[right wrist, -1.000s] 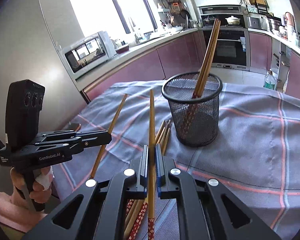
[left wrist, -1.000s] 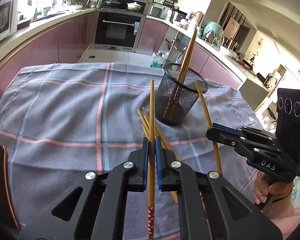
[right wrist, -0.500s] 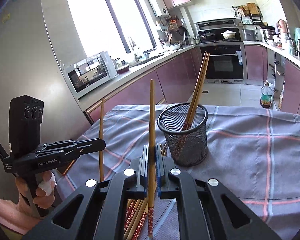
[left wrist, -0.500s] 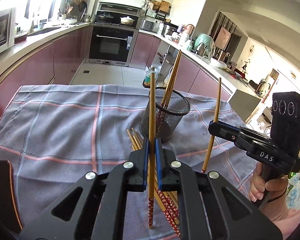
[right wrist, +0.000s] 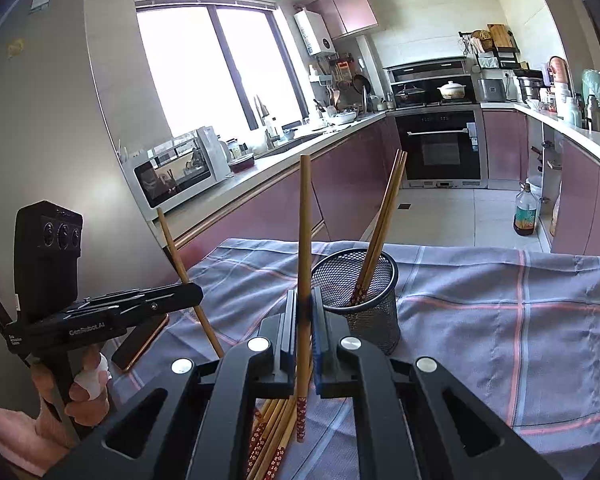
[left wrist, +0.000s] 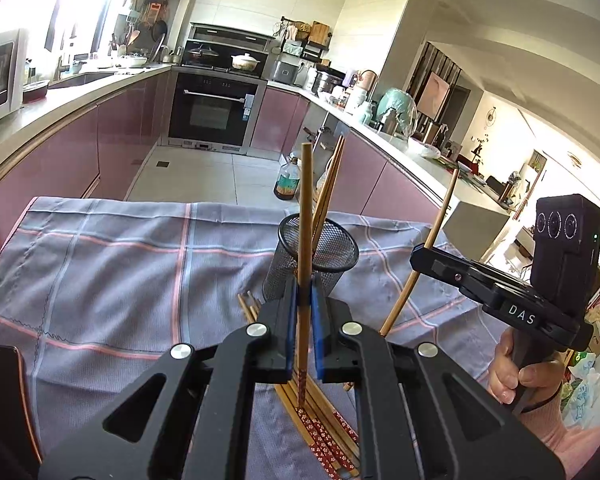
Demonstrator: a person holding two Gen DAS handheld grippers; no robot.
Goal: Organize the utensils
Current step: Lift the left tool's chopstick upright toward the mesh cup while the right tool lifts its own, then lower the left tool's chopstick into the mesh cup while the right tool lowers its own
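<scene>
1. Left tool (left wrist: 304,300): its pads are clamped tight on one chopstick (left wrist: 305,216). The stick stands near upright, plain tip at 12 o'clock, red patterned end hanging below the pads at 6 o'clock.
2. Carry this stick toward the mesh holder (left wrist: 332,252), which stands on the checked cloth (left wrist: 100,272) over the counter, just behind the pads at 1 o'clock in the left wrist view. Two chopsticks already lean inside it.
3. Keep the lower end above the holder rim before moving across; judged from the view, a low pass risks striking the rim and tipping the light mesh holder.
4. Loose chopsticks (left wrist: 320,420) lie on the cloth under the left tool at 6 o'clock. Do not drag the held stick through them.
5. Right tool (right wrist: 304,308): its pads are likewise clamped tight on a single chopstick (right wrist: 305,220), near upright, patterned end down.
6. In the right wrist view the mesh holder (right wrist: 360,288) sits just beside the pads at 1 o'clock. The remaining pile (right wrist: 272,432) lies at 6 o'clock.
7. Insert one stick at a time. Both tools approach the same opening from opposite sides, so staggering likely avoids a clash above the rim.
8. Release only when the patterned end is inside the holder, and aim away from the leaning pair.
</scene>
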